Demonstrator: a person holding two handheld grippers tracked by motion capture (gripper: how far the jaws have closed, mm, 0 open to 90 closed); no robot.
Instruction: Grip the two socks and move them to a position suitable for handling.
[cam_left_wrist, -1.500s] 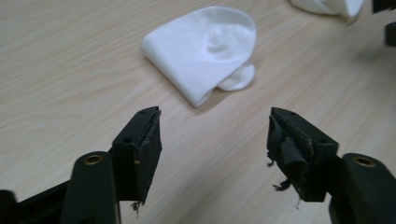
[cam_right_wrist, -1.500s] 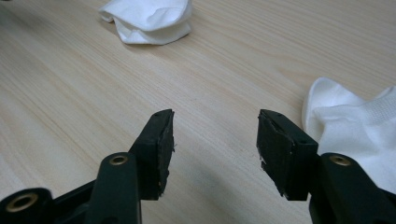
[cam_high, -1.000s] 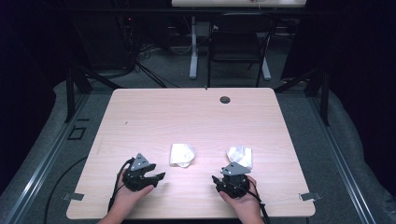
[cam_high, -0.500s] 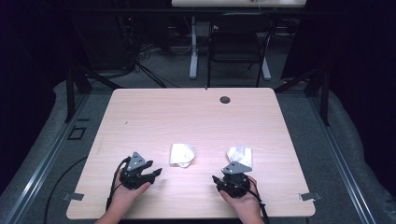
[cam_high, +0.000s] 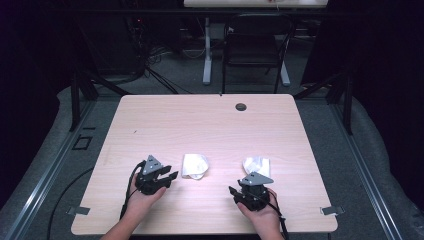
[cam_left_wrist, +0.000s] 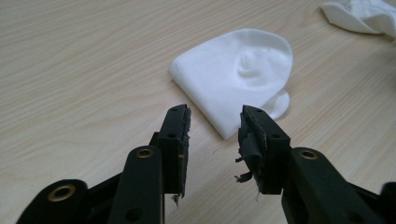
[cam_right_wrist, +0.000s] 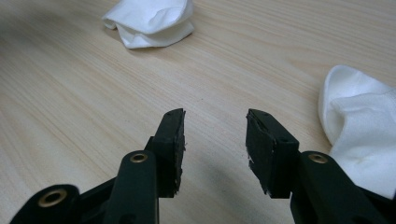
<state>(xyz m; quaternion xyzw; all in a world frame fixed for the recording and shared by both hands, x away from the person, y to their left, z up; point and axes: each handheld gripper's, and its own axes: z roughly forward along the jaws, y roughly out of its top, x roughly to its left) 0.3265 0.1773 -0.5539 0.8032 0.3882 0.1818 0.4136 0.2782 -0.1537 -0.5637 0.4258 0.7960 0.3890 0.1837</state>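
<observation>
L gripper (cam_left_wrist: 212, 135): jaws part open w/ nothing between, have just been closing; worn pads (cam_left_wrist: 250, 144) frayed at edges. Just ahead of its tips, not touching, lies folded white cloth (cam_left_wrist: 238, 79), smooth, one rounded end, flat on wood table (cam_left_wrist: 84, 70). R gripper (cam_right_wrist: 215, 140): jaws a bit wider, also just been closing, holding nothing, over bare table. Crumpled white cloth (cam_right_wrist: 359, 126) sits just beside its one jaw, apart from it; folded cloth lies farther ahead across the table.
</observation>
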